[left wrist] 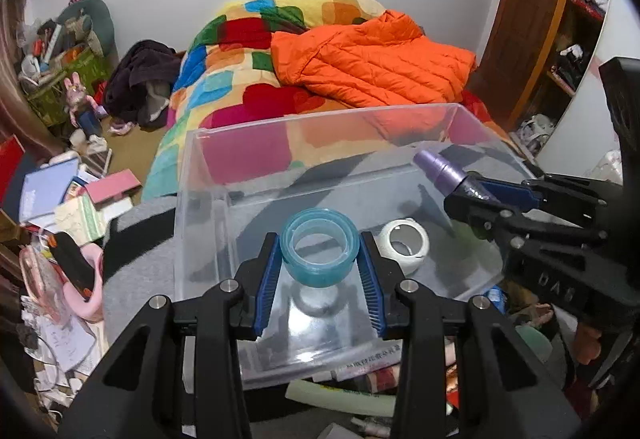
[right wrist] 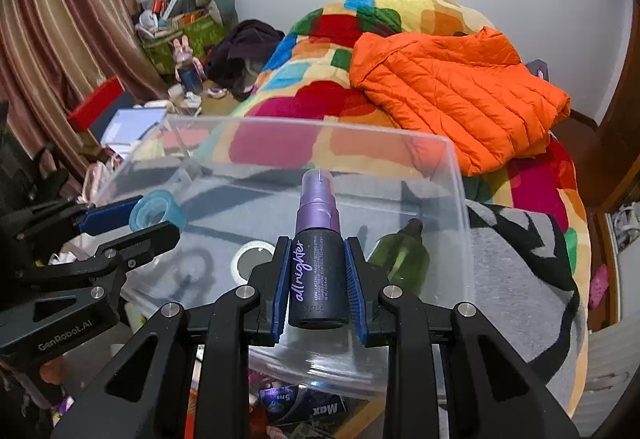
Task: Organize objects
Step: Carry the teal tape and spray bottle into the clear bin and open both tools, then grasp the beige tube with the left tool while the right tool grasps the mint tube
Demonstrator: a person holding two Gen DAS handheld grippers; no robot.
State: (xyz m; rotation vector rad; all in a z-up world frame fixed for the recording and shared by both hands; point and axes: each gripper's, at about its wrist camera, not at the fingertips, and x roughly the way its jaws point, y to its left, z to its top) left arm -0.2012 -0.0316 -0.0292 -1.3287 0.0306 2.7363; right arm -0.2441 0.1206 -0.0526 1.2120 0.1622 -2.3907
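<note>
Clear plastic box (left wrist: 192, 199): set on grey cloth by the bed, so that small things are gathered in it.
Left wrist view: tape roll (left wrist: 319, 248) is clamped between the jaws of the left gripper (left wrist: 320, 271) over the box; white roll (left wrist: 404, 245) already lies inside.
Right wrist view: spray bottle (right wrist: 318, 259) is pinched, nozzle forward, by the right gripper (right wrist: 319, 279) above the box; green bottle (right wrist: 402, 259) lies inside.

Both grippers (left wrist: 320, 275) (right wrist: 318, 289) clamped, tilted down
</note>
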